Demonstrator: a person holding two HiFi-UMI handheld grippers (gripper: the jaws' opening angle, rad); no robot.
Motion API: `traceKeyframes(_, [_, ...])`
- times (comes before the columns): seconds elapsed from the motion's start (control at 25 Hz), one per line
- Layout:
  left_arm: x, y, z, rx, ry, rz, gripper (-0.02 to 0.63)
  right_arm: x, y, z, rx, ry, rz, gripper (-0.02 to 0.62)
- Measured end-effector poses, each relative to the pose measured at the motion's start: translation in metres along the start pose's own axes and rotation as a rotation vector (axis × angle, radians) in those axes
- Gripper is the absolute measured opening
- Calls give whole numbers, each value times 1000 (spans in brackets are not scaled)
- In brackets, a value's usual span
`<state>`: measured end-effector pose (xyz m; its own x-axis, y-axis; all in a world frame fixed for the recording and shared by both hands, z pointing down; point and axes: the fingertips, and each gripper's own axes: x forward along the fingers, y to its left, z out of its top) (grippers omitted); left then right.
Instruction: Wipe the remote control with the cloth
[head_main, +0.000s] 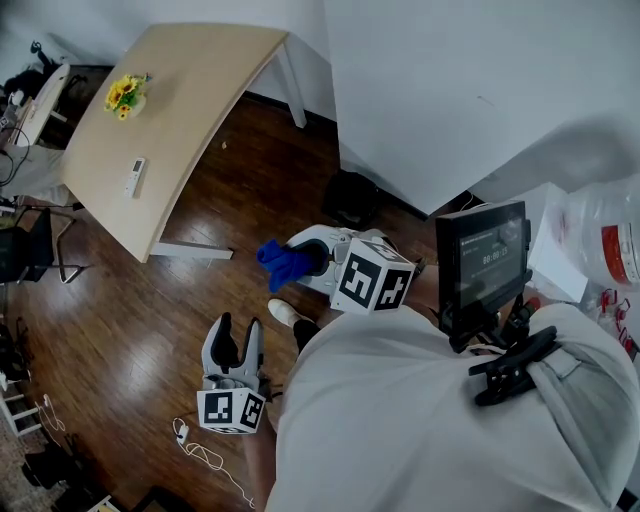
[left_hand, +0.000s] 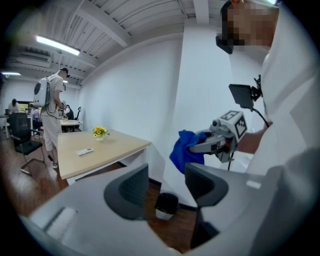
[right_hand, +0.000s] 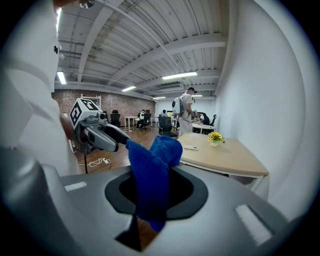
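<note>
The white remote control (head_main: 134, 176) lies on the light wooden table (head_main: 190, 90) far across the room, also small in the left gripper view (left_hand: 85, 151) and the right gripper view (right_hand: 190, 147). My right gripper (head_main: 305, 258) is shut on a blue cloth (head_main: 284, 260), which bunches out above its jaws and hangs below them (right_hand: 152, 170). My left gripper (head_main: 240, 325) is held lower and to the left over the wood floor, jaws a little apart with nothing between them (left_hand: 166, 180). Both grippers are well short of the table.
A small pot of yellow flowers (head_main: 126, 95) stands on the table near the remote. A black bin (head_main: 350, 198) sits by the white wall. A white cable (head_main: 205, 452) lies on the floor. A person (left_hand: 50, 110) stands beyond the table among desks and chairs.
</note>
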<state>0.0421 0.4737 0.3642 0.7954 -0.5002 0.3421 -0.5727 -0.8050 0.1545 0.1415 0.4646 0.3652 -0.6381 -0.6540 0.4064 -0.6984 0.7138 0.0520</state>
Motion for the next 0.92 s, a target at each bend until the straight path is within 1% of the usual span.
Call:
traceKeyframes(0.48, [-9,-11,-10,13,-1,6,247,-10,15,-8,0,-3,-4,78])
traceKeyframes(0.72, [-10,-16,-19,2,16,-10,247,-12,20,-14,8,6,-7,78])
traceKeyframes(0.92, [-6,-17,-19,14,23,-18,247,-14,21,-18,15,6,-12,78])
